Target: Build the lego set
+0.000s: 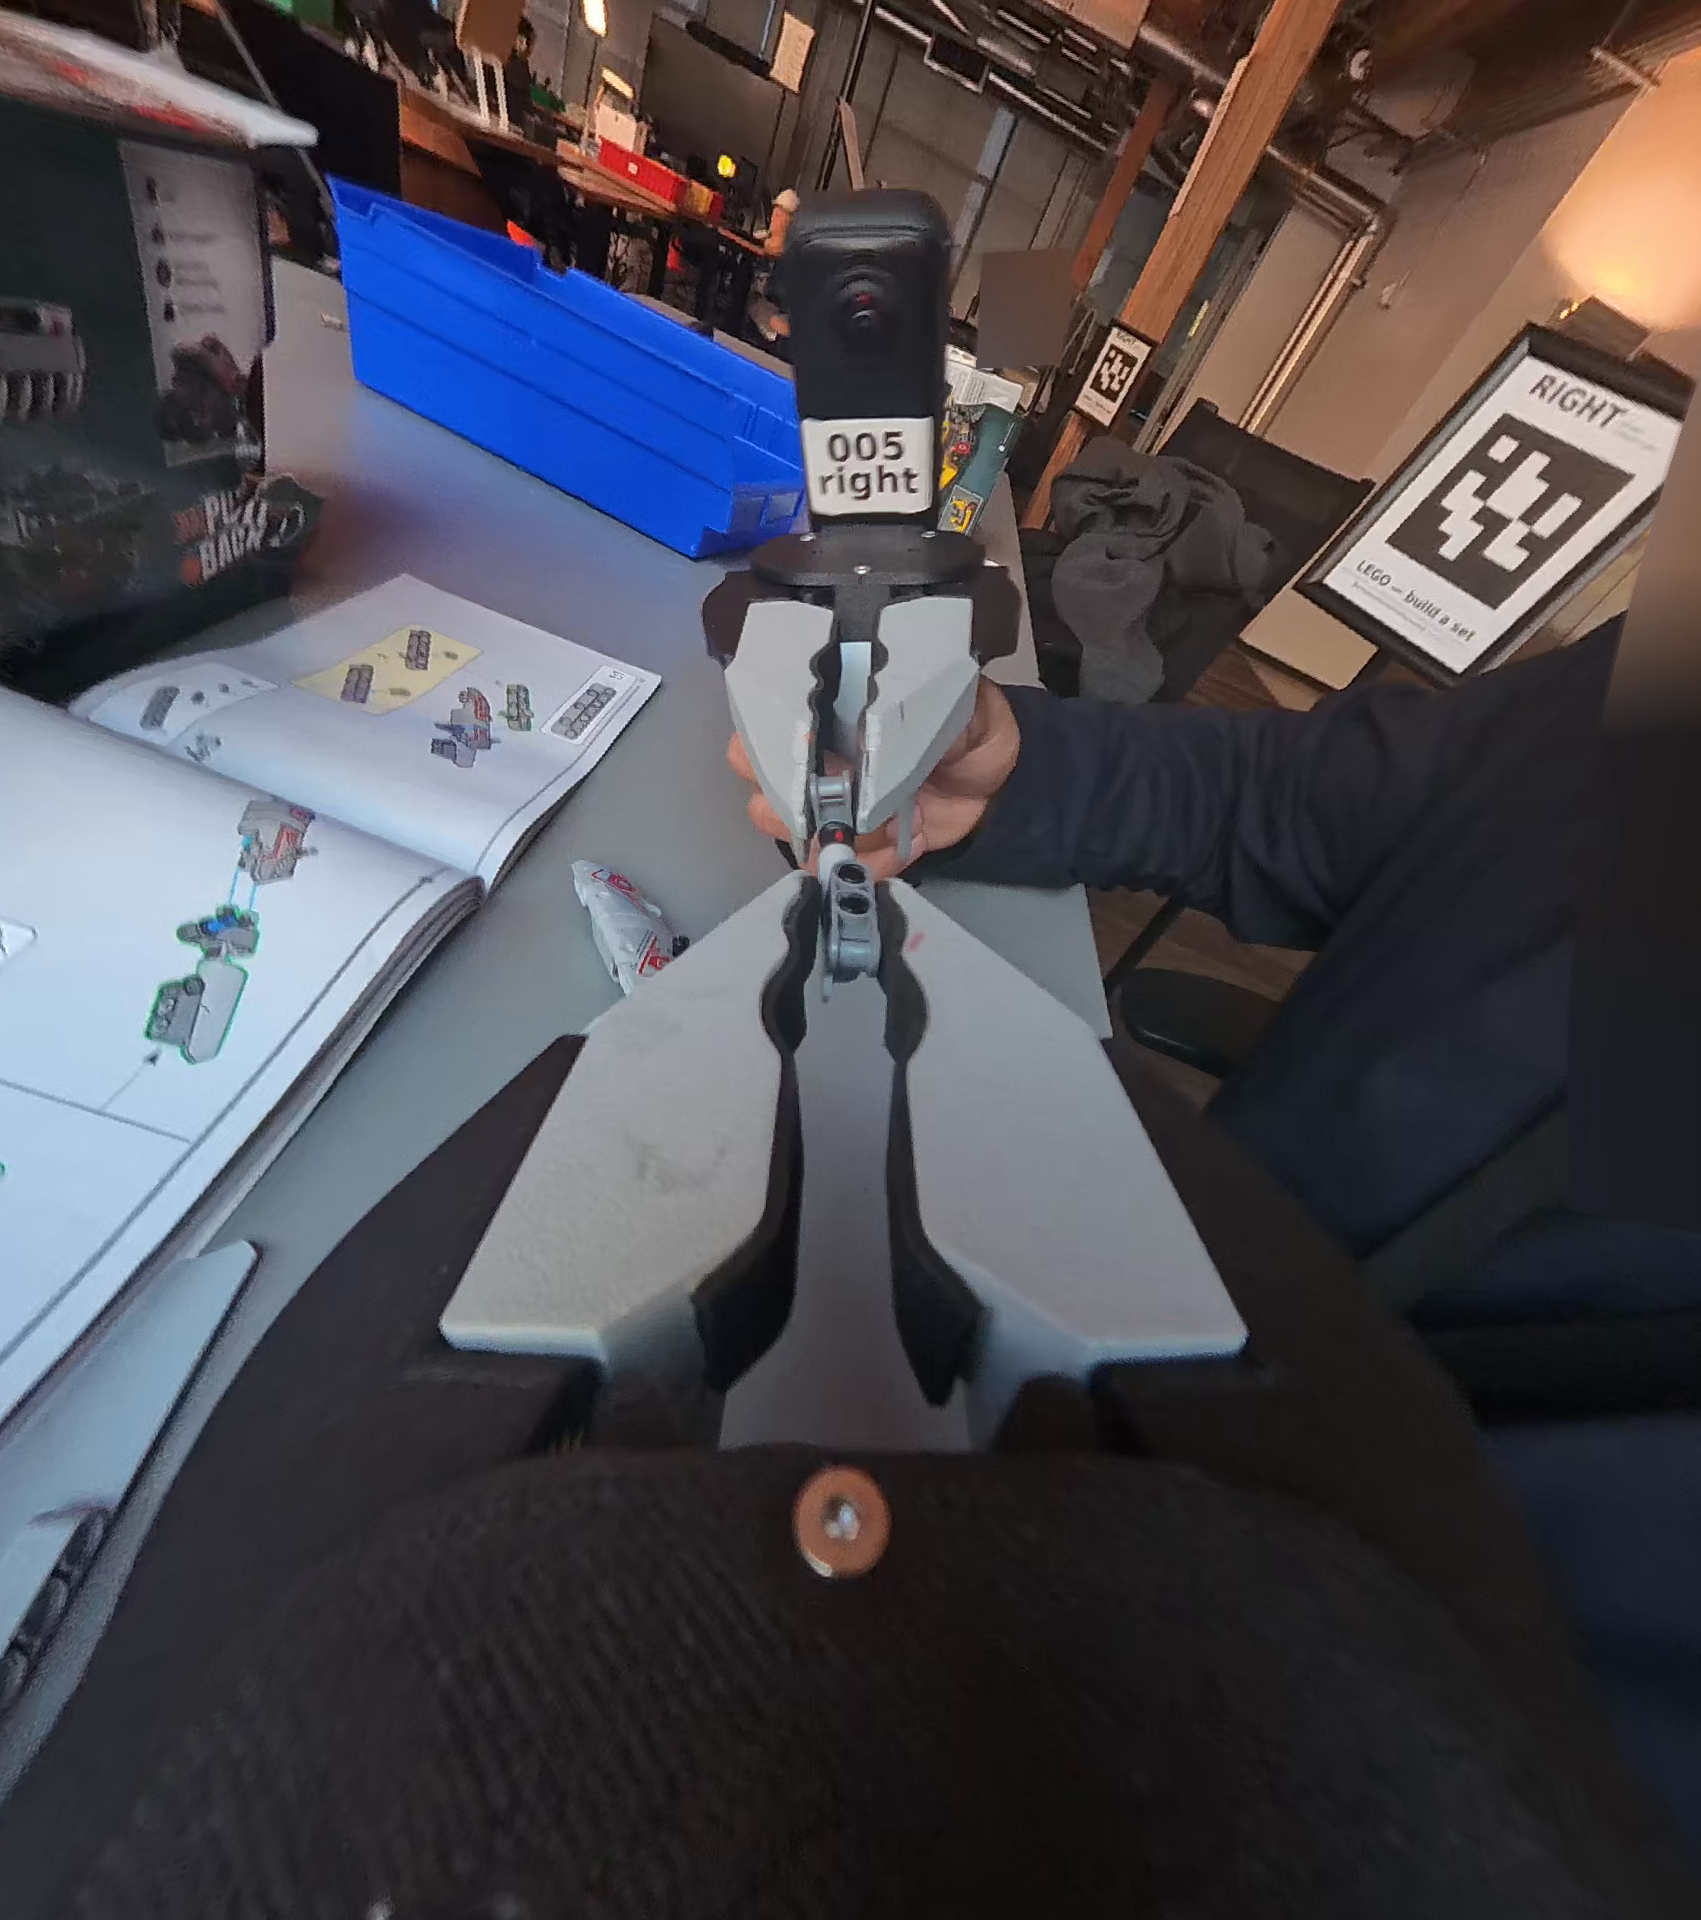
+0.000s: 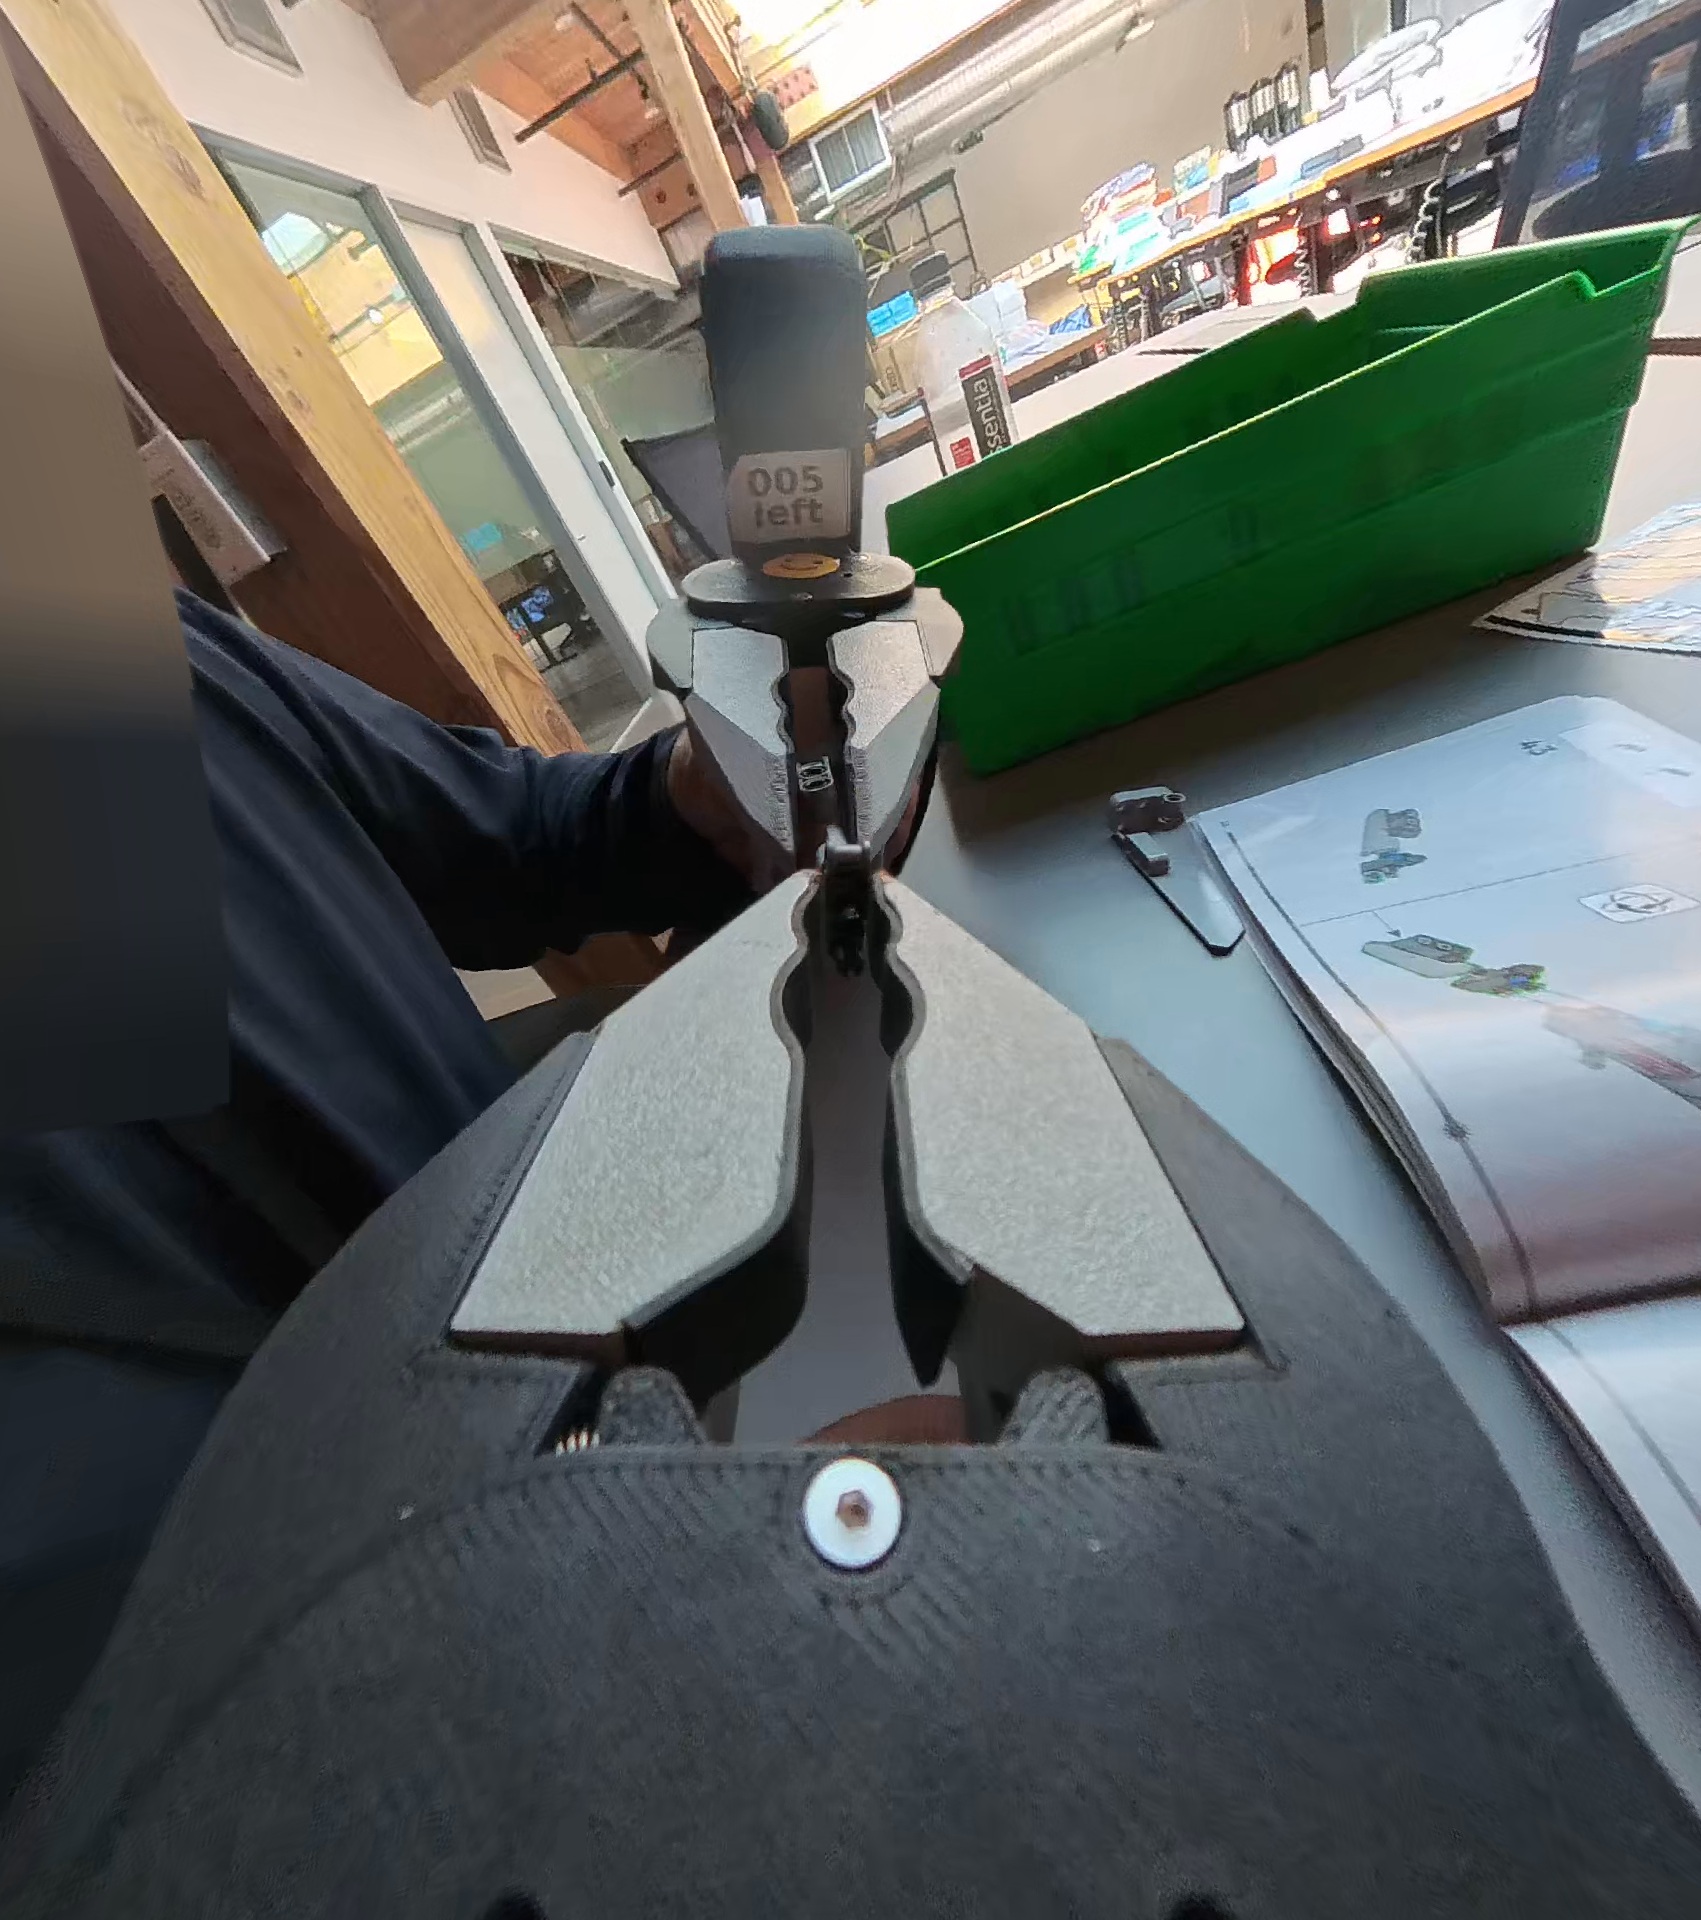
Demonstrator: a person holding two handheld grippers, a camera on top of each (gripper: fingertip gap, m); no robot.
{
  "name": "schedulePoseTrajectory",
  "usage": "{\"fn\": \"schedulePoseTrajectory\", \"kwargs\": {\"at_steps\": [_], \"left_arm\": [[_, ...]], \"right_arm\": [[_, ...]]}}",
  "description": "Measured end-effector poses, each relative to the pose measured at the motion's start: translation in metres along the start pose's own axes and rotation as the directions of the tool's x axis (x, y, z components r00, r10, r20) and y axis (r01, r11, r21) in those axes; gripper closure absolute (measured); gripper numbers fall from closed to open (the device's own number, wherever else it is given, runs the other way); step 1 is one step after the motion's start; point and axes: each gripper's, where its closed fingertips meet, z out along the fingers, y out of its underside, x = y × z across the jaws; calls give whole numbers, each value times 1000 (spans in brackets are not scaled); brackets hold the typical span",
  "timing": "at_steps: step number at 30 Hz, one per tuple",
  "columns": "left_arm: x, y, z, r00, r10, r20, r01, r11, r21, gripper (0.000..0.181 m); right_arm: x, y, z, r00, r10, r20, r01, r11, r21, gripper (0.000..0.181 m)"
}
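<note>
My two grippers face each other tip to tip above the near edge of the grey table. My left gripper is shut on a grey beam with round holes. My right gripper is shut on a small grey connector with a red-tipped pin pointing at the beam. The two parts touch or nearly touch. In the right wrist view my right gripper holds its part, which looks dark, against the left gripper.
An open instruction booklet lies on the table. A small built part and a loose grey piece lie beside it. A blue bin, a green bin, the set's box and a bottle stand farther back. Only a small space, under 4 cm, lies between the two pairs of fingers. Between my left fingertips and the loose grey piece there is roughly 15 cm.
</note>
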Motion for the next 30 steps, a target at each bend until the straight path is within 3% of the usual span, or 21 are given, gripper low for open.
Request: {"fn": "schedulePoseTrajectory", "kwargs": {"at_steps": [12, 18, 30], "left_arm": [[-12, 1, -1, 937, -332, -106, 336, 941, 28, 171], [-13, -3, -4, 937, -328, -120, 335, 941, 43, 163], [-25, 1, -5, 978, -209, 2, 209, 978, 19, 163]], "right_arm": [[11, 3, 2, 997, -42, -61, 41, 999, -10, 176], [15, 1, 1, 998, -18, -63, 18, 1000, 10, 176], [24, -10, -12, 996, 73, -58, -68, 994, 90, 177]]}}
